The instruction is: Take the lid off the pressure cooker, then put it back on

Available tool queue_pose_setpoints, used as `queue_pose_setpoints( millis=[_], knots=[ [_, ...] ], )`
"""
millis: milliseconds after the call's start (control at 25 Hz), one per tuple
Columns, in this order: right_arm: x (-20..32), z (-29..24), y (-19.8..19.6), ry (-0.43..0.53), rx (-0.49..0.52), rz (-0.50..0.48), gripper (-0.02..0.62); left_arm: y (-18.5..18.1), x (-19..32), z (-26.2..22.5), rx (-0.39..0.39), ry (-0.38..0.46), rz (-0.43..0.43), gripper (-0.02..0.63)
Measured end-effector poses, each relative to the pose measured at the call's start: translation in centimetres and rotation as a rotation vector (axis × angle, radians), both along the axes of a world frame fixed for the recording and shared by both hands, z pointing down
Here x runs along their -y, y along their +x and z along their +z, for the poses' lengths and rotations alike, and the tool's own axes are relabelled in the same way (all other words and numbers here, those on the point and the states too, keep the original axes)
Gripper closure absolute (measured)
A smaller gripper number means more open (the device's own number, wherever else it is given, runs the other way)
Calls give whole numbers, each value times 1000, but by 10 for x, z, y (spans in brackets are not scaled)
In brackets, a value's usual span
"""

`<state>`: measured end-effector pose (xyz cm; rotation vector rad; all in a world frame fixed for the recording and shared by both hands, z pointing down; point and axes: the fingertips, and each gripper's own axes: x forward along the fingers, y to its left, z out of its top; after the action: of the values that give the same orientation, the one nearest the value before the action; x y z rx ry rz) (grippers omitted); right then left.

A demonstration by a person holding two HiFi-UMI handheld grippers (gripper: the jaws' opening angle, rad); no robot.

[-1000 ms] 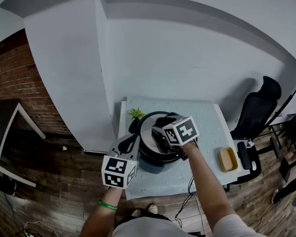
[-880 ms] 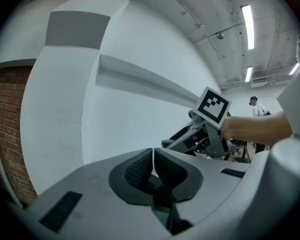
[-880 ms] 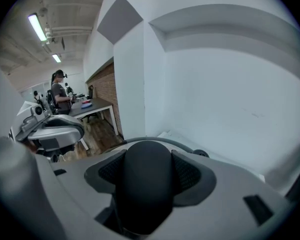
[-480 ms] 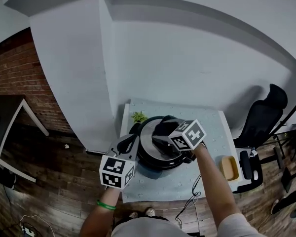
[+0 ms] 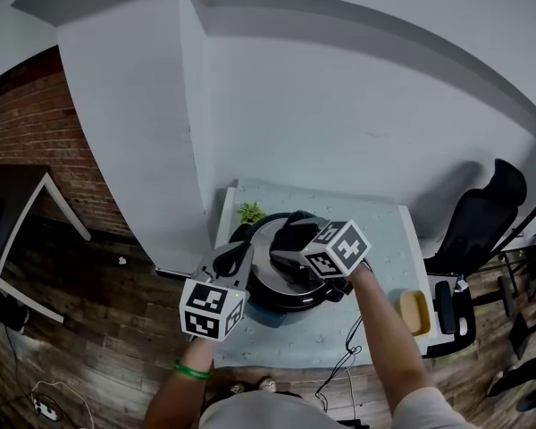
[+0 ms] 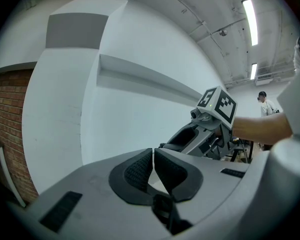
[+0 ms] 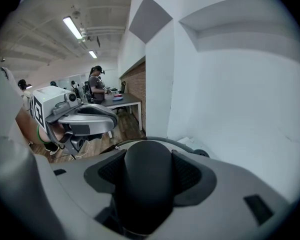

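The pale table carries the pressure cooker, a small green plant and a tan container.

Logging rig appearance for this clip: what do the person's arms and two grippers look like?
Both the left gripper and right gripper have smooth grey bodies, with black ribbed pads on the jaws. Each carries a white cube printed with black square markers. A green wristband circles the left wrist; the right arm has a pale short sleeve.
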<state>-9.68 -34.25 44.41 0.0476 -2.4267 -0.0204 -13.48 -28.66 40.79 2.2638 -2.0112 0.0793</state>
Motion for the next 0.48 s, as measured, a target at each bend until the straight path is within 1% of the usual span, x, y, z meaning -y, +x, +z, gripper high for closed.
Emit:
queue_pose_setpoints(
  millis=[160, 200, 280, 360, 480],
  knots=[
    [-1, -1, -1, 8, 7, 1, 311, 1, -1, -3, 5, -1, 4, 584],
    [-3, -3, -2, 1, 22, -2, 293, 2, -2, -5, 7, 0, 6, 584],
    [-6, -10, -1, -2, 70, 13, 171, 3, -3, -8, 11, 4, 14, 584],
    [-5, -20, 3, 21, 130, 54, 169, 4, -5, -10, 15, 8, 22, 584],
    [-1, -44, 13, 69, 269, 147, 177, 5, -5, -12, 17, 13, 34, 585]
  ],
)
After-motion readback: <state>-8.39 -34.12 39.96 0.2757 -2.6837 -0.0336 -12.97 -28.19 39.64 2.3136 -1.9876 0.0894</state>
